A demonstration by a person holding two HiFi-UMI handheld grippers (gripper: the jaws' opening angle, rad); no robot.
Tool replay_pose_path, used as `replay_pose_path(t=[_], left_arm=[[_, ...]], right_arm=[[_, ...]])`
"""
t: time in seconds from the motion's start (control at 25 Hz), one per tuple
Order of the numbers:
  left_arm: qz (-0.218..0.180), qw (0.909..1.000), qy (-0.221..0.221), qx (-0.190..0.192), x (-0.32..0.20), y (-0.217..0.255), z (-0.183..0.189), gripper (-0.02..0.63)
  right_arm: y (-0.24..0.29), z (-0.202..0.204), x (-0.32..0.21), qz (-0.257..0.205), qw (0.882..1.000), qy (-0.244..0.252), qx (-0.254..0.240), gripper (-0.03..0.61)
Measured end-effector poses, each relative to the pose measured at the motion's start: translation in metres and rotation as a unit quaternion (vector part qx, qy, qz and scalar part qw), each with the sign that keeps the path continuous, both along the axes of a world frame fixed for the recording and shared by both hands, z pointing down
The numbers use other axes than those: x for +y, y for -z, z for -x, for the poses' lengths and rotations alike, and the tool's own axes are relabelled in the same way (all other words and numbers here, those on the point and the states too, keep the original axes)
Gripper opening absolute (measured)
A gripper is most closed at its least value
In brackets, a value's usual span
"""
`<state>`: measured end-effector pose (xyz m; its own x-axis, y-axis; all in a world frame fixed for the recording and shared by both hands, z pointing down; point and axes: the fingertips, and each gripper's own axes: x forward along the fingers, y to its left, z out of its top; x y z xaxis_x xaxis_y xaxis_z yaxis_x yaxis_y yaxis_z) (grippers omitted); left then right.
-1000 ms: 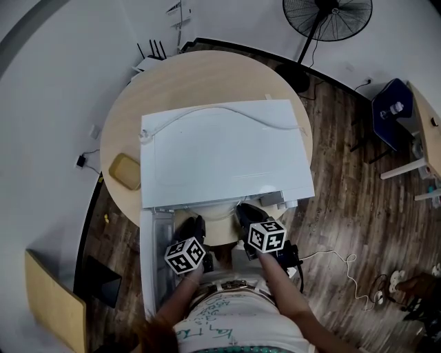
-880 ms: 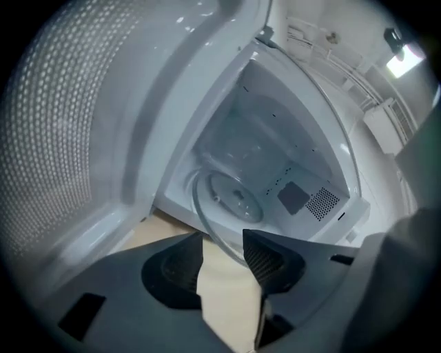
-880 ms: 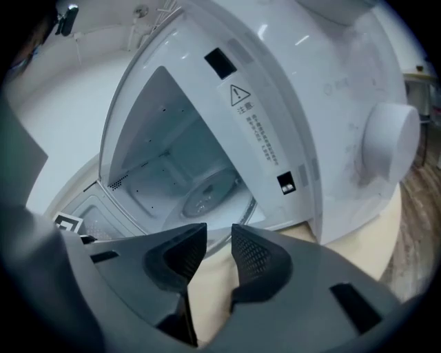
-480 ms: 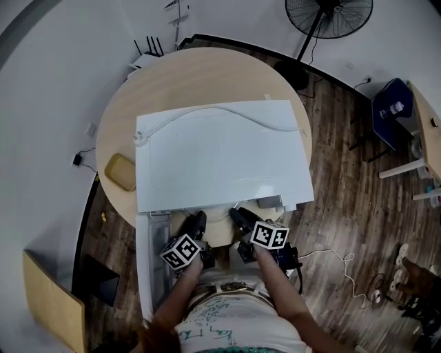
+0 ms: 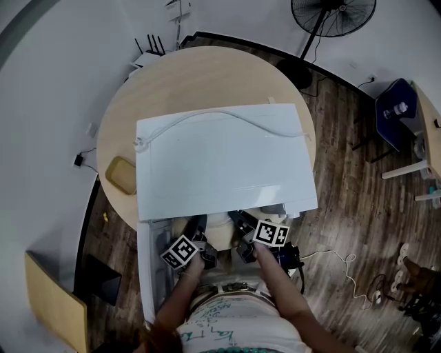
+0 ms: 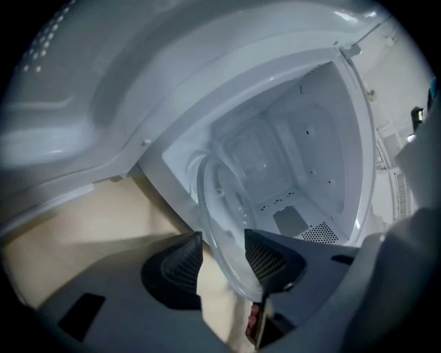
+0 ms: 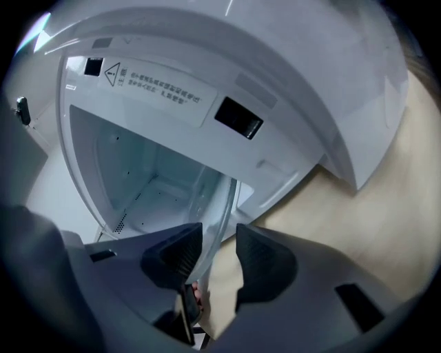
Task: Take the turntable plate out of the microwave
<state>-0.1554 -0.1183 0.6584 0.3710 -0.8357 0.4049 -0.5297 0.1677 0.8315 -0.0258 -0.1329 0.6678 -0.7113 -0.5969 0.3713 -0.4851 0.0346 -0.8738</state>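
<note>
At the left of the head view a flat tan pad (image 5: 122, 174) lies on the round wooden table (image 5: 207, 72), just beside the white microwave (image 5: 220, 158), which fills the middle of the frame. The microwave door (image 5: 148, 269) hangs open toward the lower left. Below the microwave's front edge, at lower centre, the left gripper (image 5: 200, 224) points into the oven mouth. In the left gripper view its jaws stand wide and are closing. The clear glass turntable plate (image 6: 219, 196) runs edge-on between them, with its rim close against the pad on the right of the frame and an open gap to the pad on the left. The plate reaches out of the cavity, over the table edge in front of the microwave. Just to the right in the head view, the right gripper (image 5: 238, 219) points the same way, near its partner. In the right gripper view its jaws are at a middling width and closing, with the plate's rim between them. The rim is close to the left pad and clear of the right one. At the upper right a standing fan (image 5: 333, 15) is on the dark wooden floor (image 5: 344, 200), well apart from the table.
</note>
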Motion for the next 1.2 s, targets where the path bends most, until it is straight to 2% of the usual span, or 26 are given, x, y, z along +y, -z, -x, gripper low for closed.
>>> replay_pose_path(t=[0.24, 0.36, 0.48, 0.92, 1.2], left_arm=[[-0.004, 0.9998, 0.008, 0.019, -0.002, 0.0, 0.001, 0.133], [-0.009, 0.9994, 0.011, 0.031, -0.001, 0.001, 0.0, 0.103], [-0.011, 0.9989, 0.016, 0.044, 0.001, 0.001, -0.001, 0.094], [-0.017, 0.9988, 0.016, 0.044, 0.025, 0.001, -0.003, 0.091], [-0.05, 0.9984, 0.019, 0.02, 0.025, 0.003, -0.001, 0.098]], right_arm=[[-0.001, 0.002, 0.0, 0.016, 0.999, 0.008, -0.04, 0.126], [0.002, 0.005, 0.001, 0.017, 0.997, 0.008, -0.072, 0.067], [0.003, 0.004, 0.001, 0.02, 0.995, -0.001, -0.096, 0.051], [0.003, 0.003, 0.022, 0.015, 0.996, 0.014, -0.091, 0.049], [0.002, 0.001, 0.03, 0.019, 0.995, 0.012, -0.096, 0.048]])
